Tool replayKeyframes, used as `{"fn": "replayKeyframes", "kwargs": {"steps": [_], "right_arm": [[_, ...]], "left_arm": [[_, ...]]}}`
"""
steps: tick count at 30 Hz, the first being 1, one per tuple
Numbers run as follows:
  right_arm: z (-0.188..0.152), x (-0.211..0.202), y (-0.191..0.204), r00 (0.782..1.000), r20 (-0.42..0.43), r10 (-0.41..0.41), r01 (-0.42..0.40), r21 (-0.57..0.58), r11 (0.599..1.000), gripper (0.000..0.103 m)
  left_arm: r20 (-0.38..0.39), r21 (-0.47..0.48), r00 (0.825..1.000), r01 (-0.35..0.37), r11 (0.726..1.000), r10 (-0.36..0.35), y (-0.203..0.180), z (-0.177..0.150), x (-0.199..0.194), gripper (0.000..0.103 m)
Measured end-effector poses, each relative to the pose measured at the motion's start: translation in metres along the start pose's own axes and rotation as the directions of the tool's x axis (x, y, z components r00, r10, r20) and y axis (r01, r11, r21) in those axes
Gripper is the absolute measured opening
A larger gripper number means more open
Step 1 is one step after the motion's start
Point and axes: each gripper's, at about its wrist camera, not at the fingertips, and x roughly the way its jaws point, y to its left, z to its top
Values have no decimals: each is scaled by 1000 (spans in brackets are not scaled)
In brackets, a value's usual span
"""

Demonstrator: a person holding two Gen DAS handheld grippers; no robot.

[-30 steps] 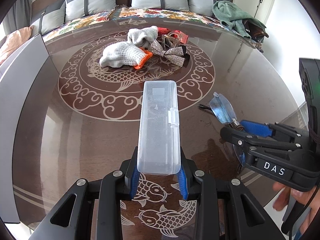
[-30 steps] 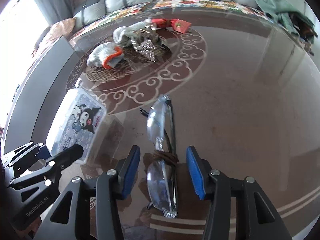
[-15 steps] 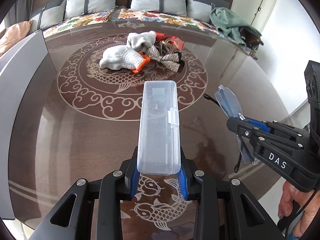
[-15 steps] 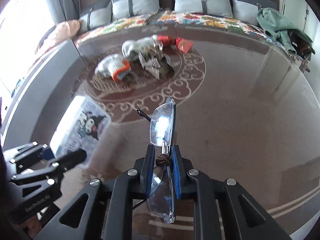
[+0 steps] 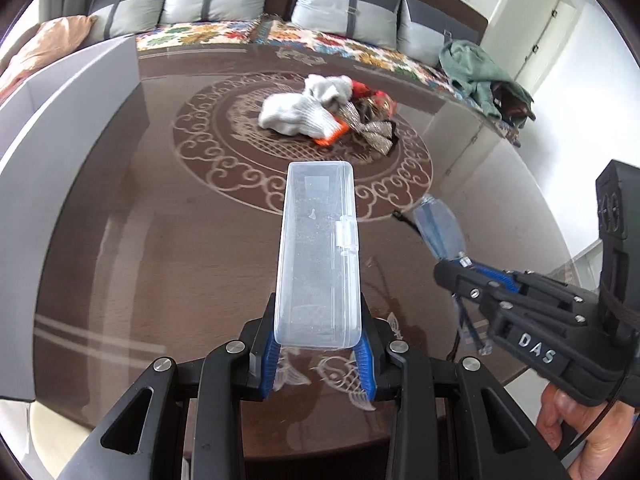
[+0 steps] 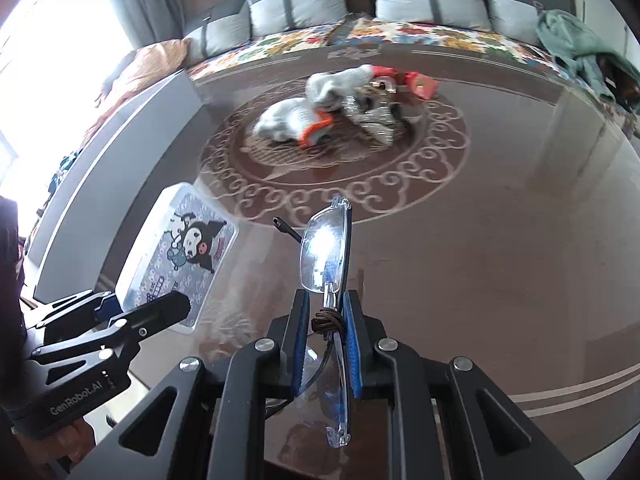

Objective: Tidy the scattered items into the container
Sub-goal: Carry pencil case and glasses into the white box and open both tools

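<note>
I am judging the tidying as barely begun; nothing is lying inside the clear plastic case (image 5: 318, 256) yet, and its lid is looking closed, latch on the right edge. My left gripper (image 5: 318, 354) is pinching the near end of that case between its blue pads, so the case is sticking out straight ahead of the fingers, clear of the glass-topped table (image 5: 160, 264); seen from the right wrist, the case is showing a cartoon print on its other face. My right gripper (image 6: 326, 344) is pressing its pads together on the folded glasses (image 6: 325, 248) at the bridge, where a brown cord is wound; one lens is pointing forward past the fingertips, the other hanging back beneath the fingers. Still waiting, well ahead of both grippers at the table's middle, are the white gloves (image 5: 298, 114) with orange cuffs, a glittery bow (image 5: 370, 130) touching them, and some red items behind. Both grippers are tilting steeply down toward the table, side by side, the right one just to the right of the case; a hand (image 5: 580, 420) is gripping its handle.
</note>
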Motion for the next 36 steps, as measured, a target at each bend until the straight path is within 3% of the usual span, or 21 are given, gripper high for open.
{"fn": "replayKeyframes", "kwargs": {"steps": [9,17,20,26,30,34,36], "right_arm": [[39,-16,97,992,59,109,-100,-148,984,18],[95,-20,238,945,80,318,-280,-308,909,18],[106,-9,291,926,46,376,-336,-355,872,18],[104,32,377,900,-51,434,-417,-393,819,18],[91,58,403,895,-111,431,-438,-392,809,18],[81,74,407,898,-148,415,-438,-394,808,19],[77,83,407,889,-177,422,-457,-379,805,23]], "left_arm": [[152,-152,988,8,988,16,72,12,-75,32],[247,-327,945,-127,936,214,202,27,-150,32],[226,-404,932,-173,898,282,257,23,-165,32],[157,-491,939,-195,849,306,317,6,-164,32],[124,-513,946,-196,836,298,331,-3,-154,32],[92,-514,949,-215,831,302,338,-1,-143,32],[48,-509,953,-233,828,298,342,0,-136,33]]}}
